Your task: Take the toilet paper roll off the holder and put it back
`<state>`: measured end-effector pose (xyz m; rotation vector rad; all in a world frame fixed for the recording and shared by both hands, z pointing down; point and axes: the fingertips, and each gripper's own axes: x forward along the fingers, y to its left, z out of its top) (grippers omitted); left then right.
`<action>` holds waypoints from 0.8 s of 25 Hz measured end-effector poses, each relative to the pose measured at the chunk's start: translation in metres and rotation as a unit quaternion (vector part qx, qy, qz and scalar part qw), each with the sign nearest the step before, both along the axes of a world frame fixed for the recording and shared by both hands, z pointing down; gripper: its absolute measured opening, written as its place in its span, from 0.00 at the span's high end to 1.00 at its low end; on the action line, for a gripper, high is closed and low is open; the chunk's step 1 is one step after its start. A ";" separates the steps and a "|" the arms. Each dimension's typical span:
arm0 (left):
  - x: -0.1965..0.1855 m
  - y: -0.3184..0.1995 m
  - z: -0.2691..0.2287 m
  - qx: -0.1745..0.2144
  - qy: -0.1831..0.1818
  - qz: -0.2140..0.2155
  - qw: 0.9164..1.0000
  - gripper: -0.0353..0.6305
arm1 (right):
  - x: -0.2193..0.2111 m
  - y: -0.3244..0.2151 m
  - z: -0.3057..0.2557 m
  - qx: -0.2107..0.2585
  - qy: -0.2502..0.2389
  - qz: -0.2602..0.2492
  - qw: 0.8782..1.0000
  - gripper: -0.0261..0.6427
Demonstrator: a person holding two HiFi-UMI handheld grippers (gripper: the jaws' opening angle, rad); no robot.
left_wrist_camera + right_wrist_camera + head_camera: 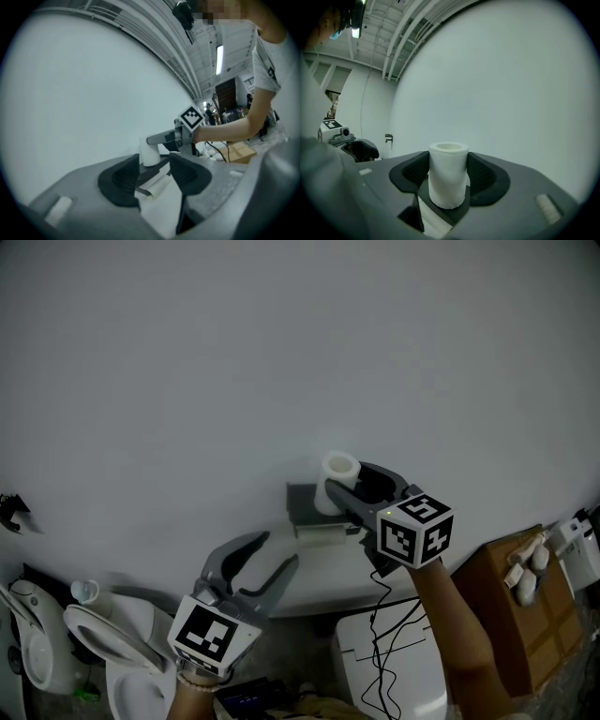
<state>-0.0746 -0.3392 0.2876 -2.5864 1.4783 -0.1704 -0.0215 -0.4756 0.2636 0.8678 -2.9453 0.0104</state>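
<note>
A white toilet paper roll (339, 472) stands upright on top of the dark grey wall holder (302, 502). My right gripper (345, 480) reaches in from the right and is shut on the roll (448, 159), one pad against each side. A strip of paper (328, 536) hangs under the holder. Lower left, my left gripper (277, 549) is open and holds nothing, well short of the holder. In the left gripper view the holder (151, 174) and the roll (149, 152) show beyond the open jaws.
A plain pale wall (281, 362) fills most of the view. A toilet (122, 657) stands at lower left, a white lid (389, 667) under the right arm, and a cardboard box (525, 606) at right. A black cable (382, 629) hangs from the right gripper.
</note>
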 end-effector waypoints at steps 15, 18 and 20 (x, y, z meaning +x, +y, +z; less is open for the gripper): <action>0.030 -0.062 0.003 -0.002 -0.045 0.043 0.998 0.53 | -0.003 0.037 -0.027 0.028 -0.017 -0.030 0.999 0.58; 0.033 -0.065 0.004 -0.006 -0.040 0.044 0.998 0.52 | -0.005 0.049 -0.031 0.033 -0.021 -0.039 0.998 0.58; 0.035 -0.064 0.003 -0.003 -0.038 0.045 0.998 0.52 | -0.007 0.058 -0.034 0.037 -0.024 -0.045 0.998 0.58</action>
